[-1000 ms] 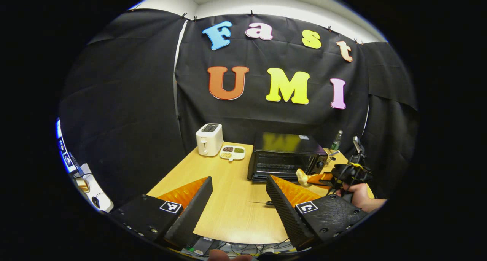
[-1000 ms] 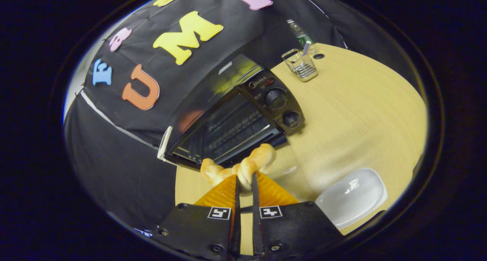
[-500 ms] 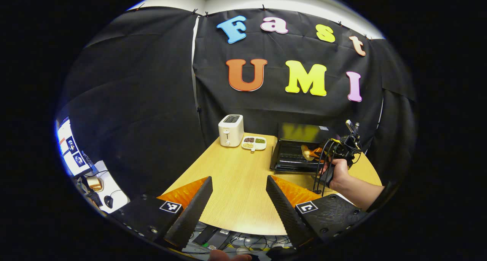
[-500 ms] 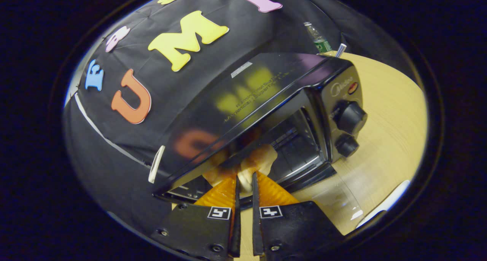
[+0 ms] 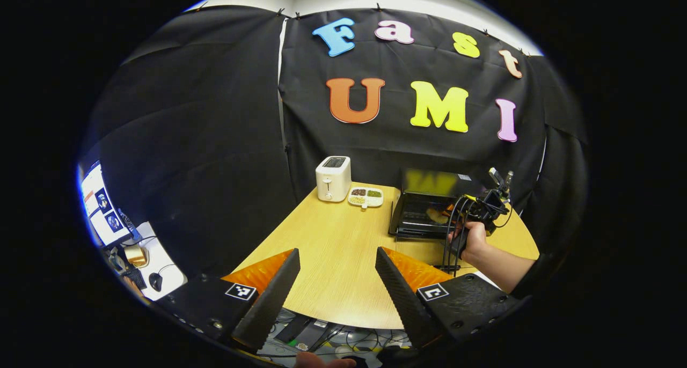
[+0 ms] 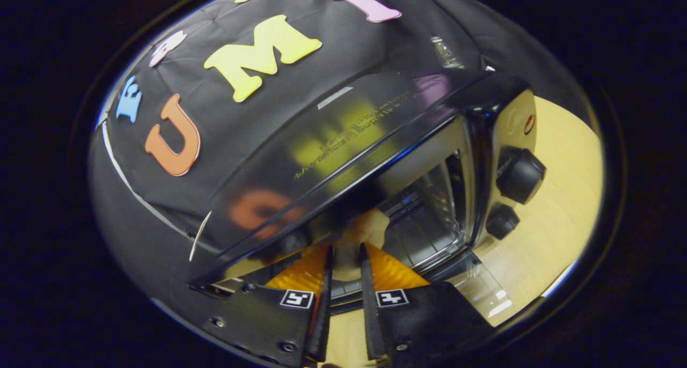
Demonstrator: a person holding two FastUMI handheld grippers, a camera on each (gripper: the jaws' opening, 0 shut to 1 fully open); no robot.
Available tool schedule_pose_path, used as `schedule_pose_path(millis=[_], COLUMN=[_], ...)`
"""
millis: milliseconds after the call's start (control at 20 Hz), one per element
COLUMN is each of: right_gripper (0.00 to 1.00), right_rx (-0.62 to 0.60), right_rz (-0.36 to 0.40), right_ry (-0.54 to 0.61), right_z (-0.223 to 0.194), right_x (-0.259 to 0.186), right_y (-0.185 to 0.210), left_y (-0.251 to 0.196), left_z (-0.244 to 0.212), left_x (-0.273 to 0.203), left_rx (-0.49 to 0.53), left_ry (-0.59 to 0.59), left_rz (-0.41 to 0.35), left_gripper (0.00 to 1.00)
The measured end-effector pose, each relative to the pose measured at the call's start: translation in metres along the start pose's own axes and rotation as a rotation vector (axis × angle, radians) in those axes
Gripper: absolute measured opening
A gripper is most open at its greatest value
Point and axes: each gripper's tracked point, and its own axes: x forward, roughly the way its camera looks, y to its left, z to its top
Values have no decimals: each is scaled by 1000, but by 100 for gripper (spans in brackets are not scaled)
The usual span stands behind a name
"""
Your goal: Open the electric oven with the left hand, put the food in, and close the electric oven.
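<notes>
Dim booth, overhead light, glossy glare (coloured reflections), fisheye-warped edges

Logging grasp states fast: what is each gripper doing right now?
Left gripper: open, holding nothing, above the table's near edge.
Right gripper: fingers close around the bread inside the open oven; grip cannot be told.

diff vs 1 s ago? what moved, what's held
The right gripper carried the bread forward from in front of the open oven into its cavity; its fingers look slightly wider now, though the bread still sits between them. The left gripper drew back from the table, still open and empty.
</notes>
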Motion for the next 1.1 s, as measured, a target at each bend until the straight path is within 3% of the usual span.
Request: schedule_pose_path(millis=[50, 300, 850, 1100], right_gripper=[33, 84, 93, 96], right_rx=[-13, -145, -444, -425], right_rz=[-1, -13, -7, -20], right_ry=[-4, -22, -114, -138], right_z=[1, -2, -4, 5], right_x=[-2, -41, -232, -312], right_y=[-1, -11, -44, -66], left_y=[-2, -24, -88, -130], left_z=[0, 5, -22, -63], left_x=[1, 3, 30, 41], left_rx=[1, -6, 25, 57], left_ry=[-1, -23, 2, 62], left_rz=[-6, -70, -226, -335], left_gripper=[93, 93, 94, 94])
